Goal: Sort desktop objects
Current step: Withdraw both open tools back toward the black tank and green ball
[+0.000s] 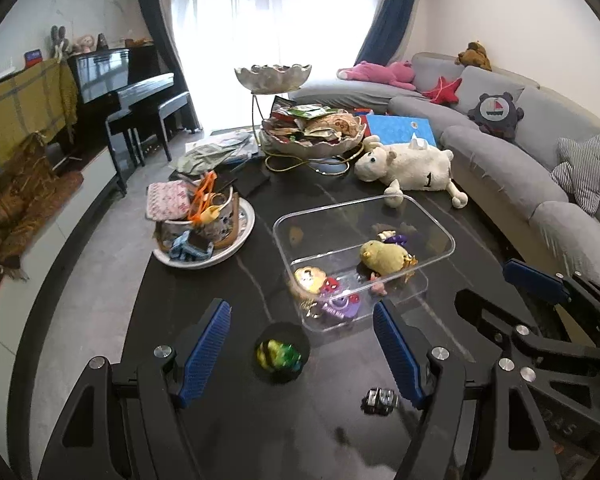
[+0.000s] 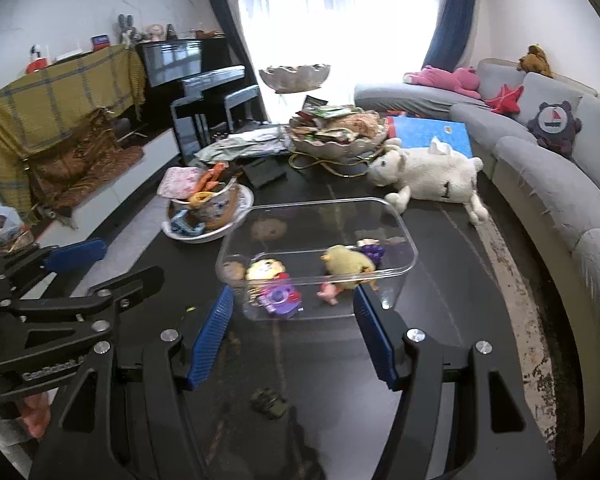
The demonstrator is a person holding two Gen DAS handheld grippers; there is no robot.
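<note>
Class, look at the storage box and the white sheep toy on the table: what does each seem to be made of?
Storage box: likely clear, glossy hard plastic; the toys inside show through its walls.
White sheep toy: apparently soft plush fabric, matte and fuzzy, lying limp on its side.

A bright curtained window (image 1: 268, 12) glows at 12 o'clock, a black piano (image 1: 116, 80) at 10, a grey sofa (image 1: 520, 148) from 1 to 3, white walls (image 1: 500, 16).

Grey sofa (image 1: 500, 128), black piano (image 1: 112, 76), bright window (image 1: 276, 12).
</note>
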